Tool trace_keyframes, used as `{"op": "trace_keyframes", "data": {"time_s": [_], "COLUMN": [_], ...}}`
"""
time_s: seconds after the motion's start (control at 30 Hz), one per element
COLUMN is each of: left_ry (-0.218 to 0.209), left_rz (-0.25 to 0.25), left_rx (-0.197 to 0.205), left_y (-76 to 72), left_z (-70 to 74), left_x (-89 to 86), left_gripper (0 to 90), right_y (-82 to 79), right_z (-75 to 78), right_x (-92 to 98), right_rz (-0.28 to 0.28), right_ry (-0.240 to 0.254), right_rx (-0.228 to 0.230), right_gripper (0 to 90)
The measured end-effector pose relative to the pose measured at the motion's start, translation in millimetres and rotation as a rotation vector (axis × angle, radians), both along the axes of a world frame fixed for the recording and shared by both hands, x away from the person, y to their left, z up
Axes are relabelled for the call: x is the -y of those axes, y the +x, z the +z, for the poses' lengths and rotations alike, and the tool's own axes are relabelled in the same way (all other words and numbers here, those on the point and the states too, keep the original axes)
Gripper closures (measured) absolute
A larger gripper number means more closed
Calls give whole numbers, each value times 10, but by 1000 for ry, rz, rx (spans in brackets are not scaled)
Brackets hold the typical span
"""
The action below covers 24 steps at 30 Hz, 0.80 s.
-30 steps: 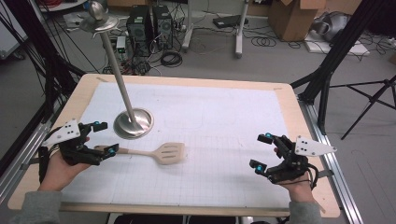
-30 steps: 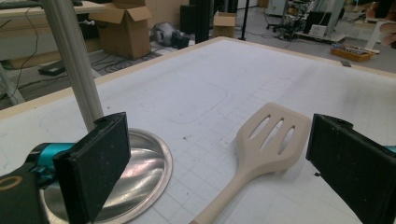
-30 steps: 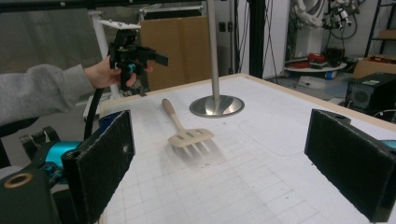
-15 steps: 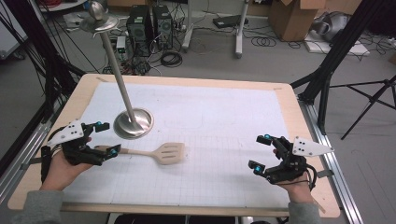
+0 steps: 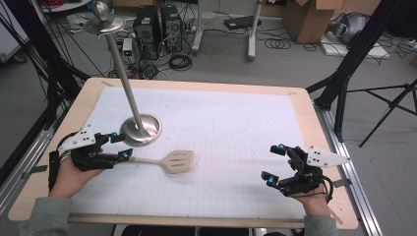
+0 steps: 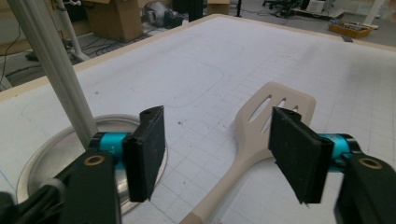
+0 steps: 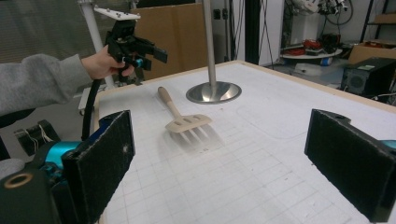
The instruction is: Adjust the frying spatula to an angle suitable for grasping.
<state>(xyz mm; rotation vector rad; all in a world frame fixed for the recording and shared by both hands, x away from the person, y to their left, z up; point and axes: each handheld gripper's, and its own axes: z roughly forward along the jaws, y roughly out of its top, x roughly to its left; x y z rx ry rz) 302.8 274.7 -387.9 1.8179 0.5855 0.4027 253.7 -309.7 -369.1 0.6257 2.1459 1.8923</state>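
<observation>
While its jaws have just been closing, the left gripper (image 5: 117, 146) straddles the handle of the beige slotted spatula (image 5: 169, 161), pads part-way in and not yet pressing on the wood, as the left gripper view shows daylight on either side of the handle. The spatula lies flat on the gridded mat (image 5: 236, 123), its handle end just in front of the round steel stand base (image 5: 141, 130) and its slotted blade pointing away from that base toward the mat's middle. In the right gripper view the left gripper (image 7: 144, 57) appears to sit slightly above the handle's end, so a clean pickup likely calls for sinking a touch lower and centring the handle between the pads (image 6: 149, 149) before squeezing, lest one pad nudge the spatula sideways. The slanted pole (image 5: 123, 81) rising from the base stands close to the near jaw; keeping clear of it on the lift would be prudent. Well apart from the base, at the mat's far right corner nearest the person, the right gripper (image 5: 274, 164) rests with jaws spread wide and nothing between them.
</observation>
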Motion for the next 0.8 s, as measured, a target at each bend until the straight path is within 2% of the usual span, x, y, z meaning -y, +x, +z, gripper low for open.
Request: {"op": "trace_keyframes", "data": {"time_s": [0.07,0.1,0.17,0.23,0.27,0.33,0.37,0.47,0.6,0.67,0.8], "left_ry": [-1,-3,-2,6,10,19,37,43,54,82,97], "left_rz": [-1,2,2,5,7,6,13,15,3,9,12], "left_rx": [-3,-11,-15,-18,-20,-22,-15,-11,-36,-44,-54], "left_y": [9,19,24,32,36,41,35,33,60,77,95], "left_z": [-7,-21,-28,-39,-46,-56,-63,-71,-106,-146,-189], "left_x": [0,3,7,19,28,38,52,57,66,84,104], "left_gripper": [427,494,563,629,629,691,760,829,872,889,895], "right_y": [2,-5,-9,-9,-9,-12,-6,-10,-9,-7,-8], "right_z": [-2,-1,-1,-1,-1,-3,-8,-9,-18,-20,-25], "right_x": [0,-2,-1,0,0,1,-2,-7,-15,-17,-21], "right_rz": [1,1,-1,-1,-1,-2,2,4,3,4,7], "right_ry": [-3,-4,-4,-4,-4,-5,-9,-7,-12,-13,-13], "right_rx": [7,4,4,4,4,-2,6,3,-2,-4,-6], "right_gripper": [76,76,76,76,76,76,76,76,76,76,76]}}
